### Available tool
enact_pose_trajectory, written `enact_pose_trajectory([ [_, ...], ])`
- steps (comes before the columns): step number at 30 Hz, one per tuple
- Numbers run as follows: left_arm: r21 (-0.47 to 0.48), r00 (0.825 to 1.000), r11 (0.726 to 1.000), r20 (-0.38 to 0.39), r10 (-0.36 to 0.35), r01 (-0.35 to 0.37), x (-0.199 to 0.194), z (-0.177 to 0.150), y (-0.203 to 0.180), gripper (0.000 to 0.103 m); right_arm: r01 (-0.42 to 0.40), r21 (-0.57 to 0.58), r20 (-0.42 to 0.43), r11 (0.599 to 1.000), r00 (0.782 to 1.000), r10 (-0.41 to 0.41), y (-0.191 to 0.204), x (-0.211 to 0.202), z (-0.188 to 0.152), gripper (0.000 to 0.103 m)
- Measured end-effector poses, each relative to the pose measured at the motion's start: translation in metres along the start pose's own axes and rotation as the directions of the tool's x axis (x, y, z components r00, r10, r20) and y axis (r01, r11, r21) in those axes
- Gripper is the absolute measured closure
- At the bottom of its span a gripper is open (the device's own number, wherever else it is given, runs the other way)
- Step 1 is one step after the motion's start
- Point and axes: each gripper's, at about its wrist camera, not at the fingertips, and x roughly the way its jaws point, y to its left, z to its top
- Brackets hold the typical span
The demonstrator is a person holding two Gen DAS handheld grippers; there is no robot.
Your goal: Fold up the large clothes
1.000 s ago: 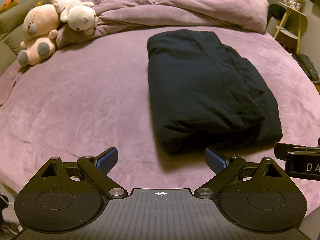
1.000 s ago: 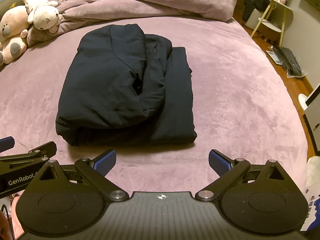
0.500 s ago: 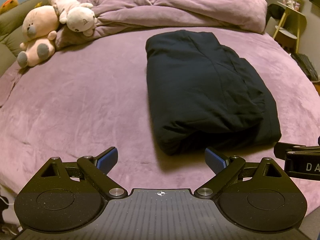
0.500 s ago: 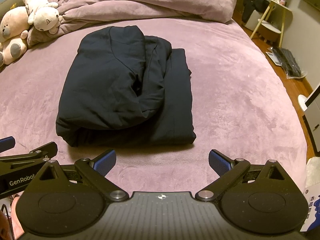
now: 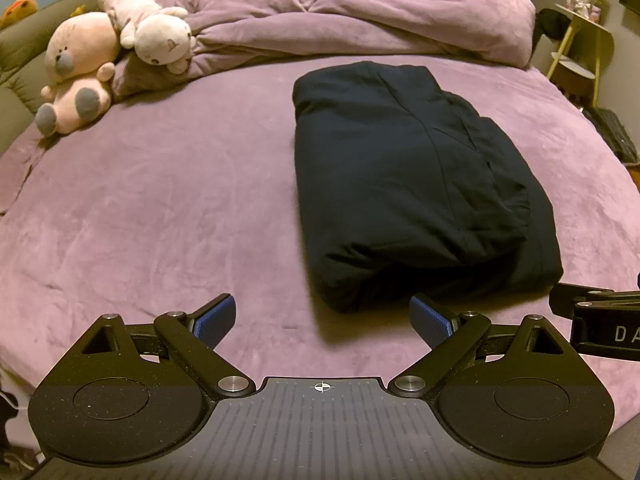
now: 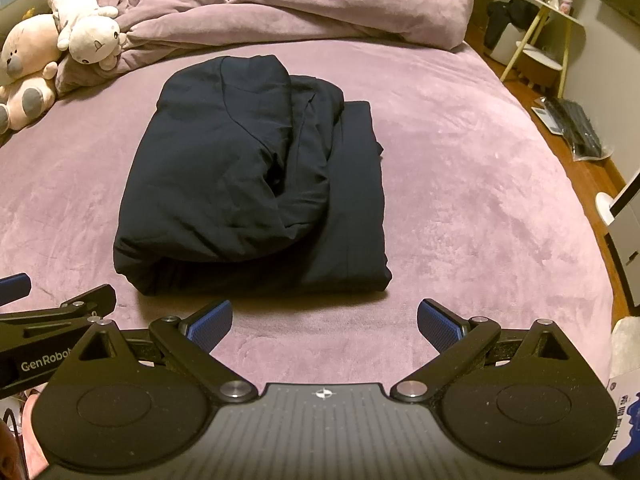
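Observation:
A dark navy garment (image 5: pixel 408 184) lies folded in a thick rectangle on the purple bed (image 5: pixel 160 200); it also shows in the right wrist view (image 6: pixel 256 184). My left gripper (image 5: pixel 322 320) is open and empty, just short of the garment's near left corner. My right gripper (image 6: pixel 324 322) is open and empty, just short of the garment's near edge. Each gripper's side shows at the edge of the other's view.
A bunched purple duvet (image 5: pixel 360 20) lies along the far end of the bed. Two plush toys (image 5: pixel 80 76) sit at the far left. A small side table (image 6: pixel 548 40) and a keyboard on the wooden floor (image 6: pixel 576 128) are to the right of the bed.
Both views have shifted only slightly; the garment has not moved and both grippers stay open.

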Motion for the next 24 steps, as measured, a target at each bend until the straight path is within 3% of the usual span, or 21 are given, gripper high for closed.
enact_pose_trajectory([
  [24, 0.007, 1.0, 1.0, 0.016, -0.006, 0.006, -0.0048, -0.0003, -0.0015, 0.006, 0.002, -0.016, 0.016, 1.0, 1.0, -0.002, 0.0027, -0.0043, 0.0007, 0.004],
])
